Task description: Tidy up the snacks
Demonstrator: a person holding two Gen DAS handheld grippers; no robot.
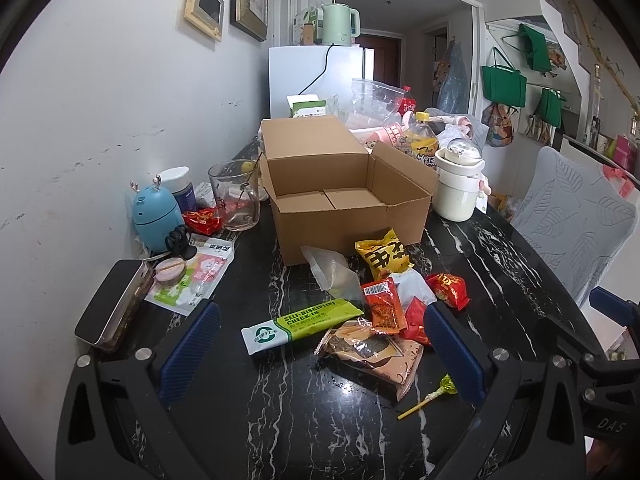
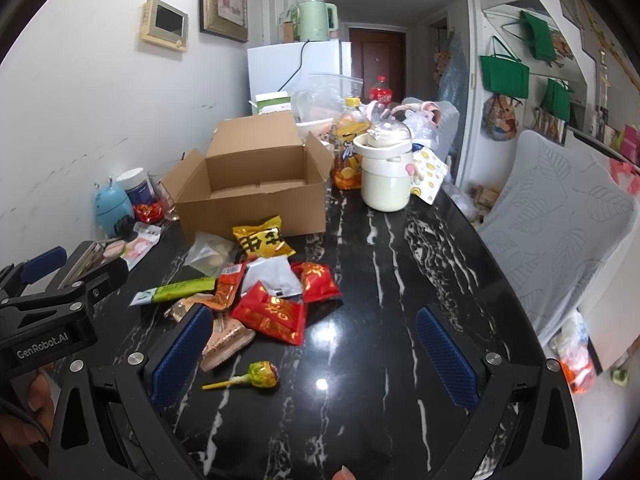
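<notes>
The snacks are heaped on the near part of the black table [image 1: 480,240], just in front of the cardboard box [image 1: 348,196], which is left open and empty, probably to receive them. The left gripper [image 1: 320,344] is held low with jaws wide around the green bar [image 1: 304,325] and a brown packet [image 1: 372,354]. The right gripper [image 2: 316,356] is held wide too, empty, near the lollipop [image 2: 260,375].

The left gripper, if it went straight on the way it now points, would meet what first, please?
Most likely the brown snack packet lying between the open fingers of the left gripper, with the green bar wrapper just beyond. The open cardboard box stands farther along that line. Depth is hard to judge in the fisheye view.
</notes>
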